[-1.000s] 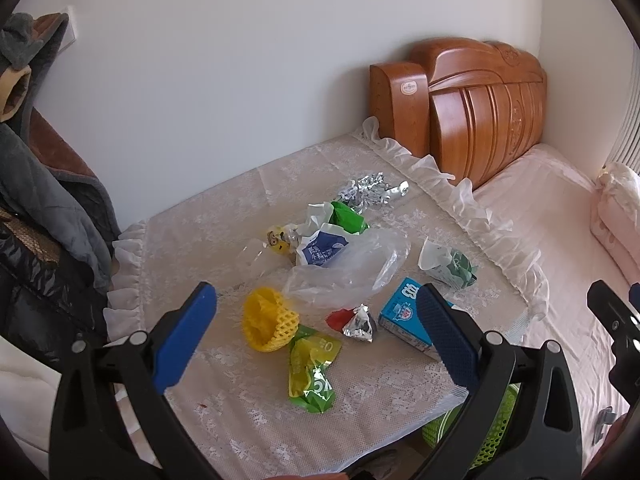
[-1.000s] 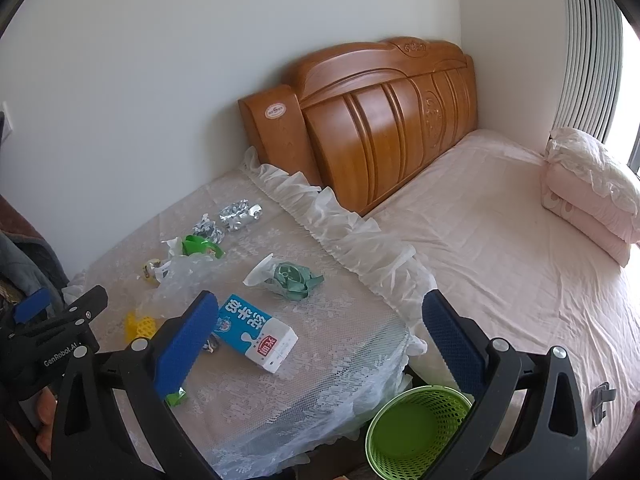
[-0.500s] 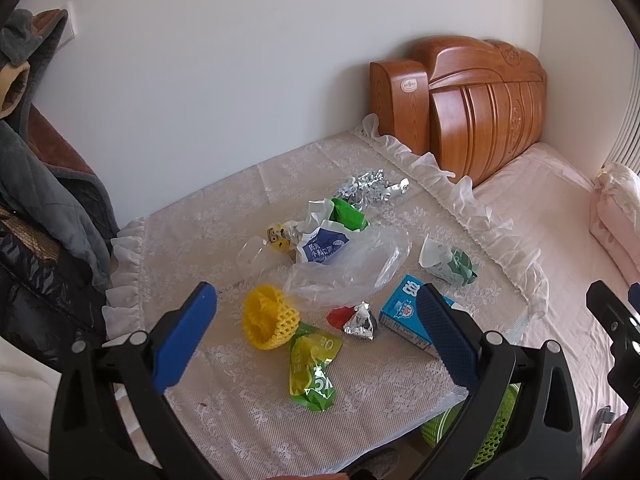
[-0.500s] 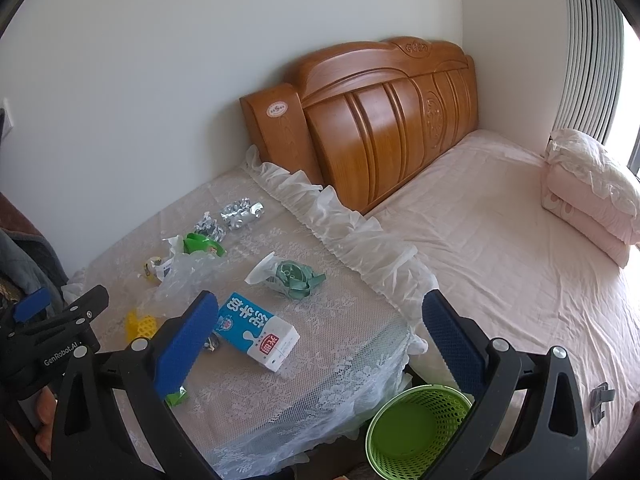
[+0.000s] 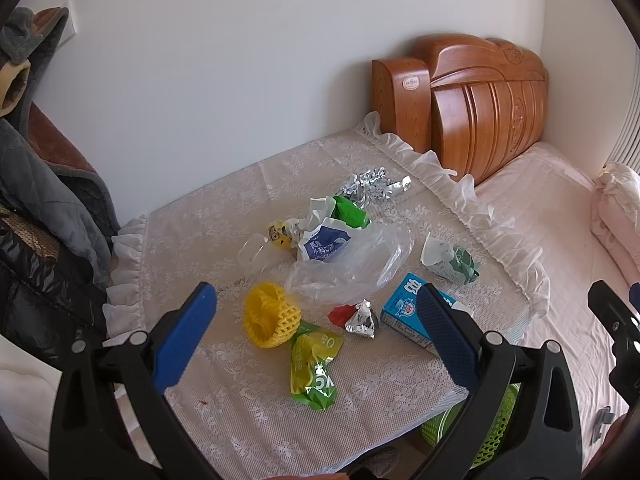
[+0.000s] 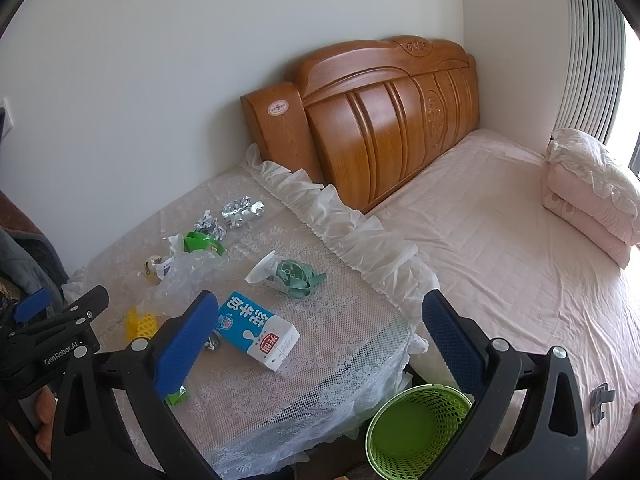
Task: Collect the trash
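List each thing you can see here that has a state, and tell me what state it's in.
left gripper: open, holding nothing
right gripper: open, holding nothing
milk carton: lying on its side on the table
green basket: upright, looks empty
clear plastic bag: crumpled, mouth open
yellow foam net: lying on its side

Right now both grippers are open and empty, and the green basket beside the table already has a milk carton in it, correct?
Not quite. The green basket is empty in the right wrist view; the milk carton lies on the table. Both the left gripper and the right gripper are open and empty.
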Demonstrator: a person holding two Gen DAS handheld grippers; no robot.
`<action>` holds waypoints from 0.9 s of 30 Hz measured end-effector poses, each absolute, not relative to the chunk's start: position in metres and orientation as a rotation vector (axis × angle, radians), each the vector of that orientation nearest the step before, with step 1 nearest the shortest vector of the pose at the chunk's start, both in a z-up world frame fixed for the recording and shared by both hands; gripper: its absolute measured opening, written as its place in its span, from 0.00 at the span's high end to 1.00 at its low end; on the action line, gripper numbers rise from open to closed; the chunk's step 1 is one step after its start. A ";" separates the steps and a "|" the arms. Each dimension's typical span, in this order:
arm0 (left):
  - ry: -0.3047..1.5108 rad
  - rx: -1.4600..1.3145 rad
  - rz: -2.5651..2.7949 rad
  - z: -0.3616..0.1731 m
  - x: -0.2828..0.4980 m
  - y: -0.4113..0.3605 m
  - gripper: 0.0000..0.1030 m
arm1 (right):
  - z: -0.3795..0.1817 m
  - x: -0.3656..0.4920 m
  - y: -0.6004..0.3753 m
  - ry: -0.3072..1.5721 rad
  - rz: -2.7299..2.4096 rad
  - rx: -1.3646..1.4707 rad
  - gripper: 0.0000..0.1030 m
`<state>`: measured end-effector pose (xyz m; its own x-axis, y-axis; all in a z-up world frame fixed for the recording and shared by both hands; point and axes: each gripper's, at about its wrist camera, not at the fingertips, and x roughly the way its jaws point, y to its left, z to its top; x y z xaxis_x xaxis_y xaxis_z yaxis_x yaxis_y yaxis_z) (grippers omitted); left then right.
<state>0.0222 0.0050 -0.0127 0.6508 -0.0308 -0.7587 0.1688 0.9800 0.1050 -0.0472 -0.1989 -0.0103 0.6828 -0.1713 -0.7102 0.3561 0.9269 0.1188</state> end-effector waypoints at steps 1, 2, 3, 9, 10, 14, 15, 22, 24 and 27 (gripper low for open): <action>0.856 0.173 -0.114 -0.013 0.022 0.005 0.07 | -0.010 -0.048 -0.199 0.765 -0.299 0.258 0.02; 0.856 0.173 -0.113 -0.013 0.022 0.005 0.07 | -0.010 -0.047 -0.199 0.766 -0.299 0.257 0.02; 0.856 0.172 -0.113 -0.013 0.022 0.005 0.07 | -0.011 -0.046 -0.199 0.767 -0.298 0.258 0.02; 0.858 0.172 -0.113 -0.013 0.022 0.006 0.07 | -0.012 -0.046 -0.199 0.767 -0.296 0.257 0.02; 0.858 0.172 -0.112 -0.014 0.022 0.006 0.07 | -0.012 -0.046 -0.199 0.768 -0.297 0.257 0.02; 0.862 0.171 -0.113 -0.015 0.022 0.007 0.07 | -0.012 -0.046 -0.198 0.769 -0.297 0.258 0.02; 0.862 0.171 -0.114 -0.015 0.023 0.007 0.07 | -0.012 -0.046 -0.199 0.769 -0.296 0.257 0.02; 0.867 0.170 -0.112 -0.017 0.024 0.008 0.07 | -0.014 -0.044 -0.198 0.775 -0.293 0.255 0.02; 0.868 0.170 -0.112 -0.018 0.024 0.009 0.07 | -0.013 -0.044 -0.198 0.774 -0.293 0.256 0.02; 0.875 0.167 -0.111 -0.019 0.028 0.011 0.07 | -0.014 -0.042 -0.198 0.778 -0.293 0.257 0.02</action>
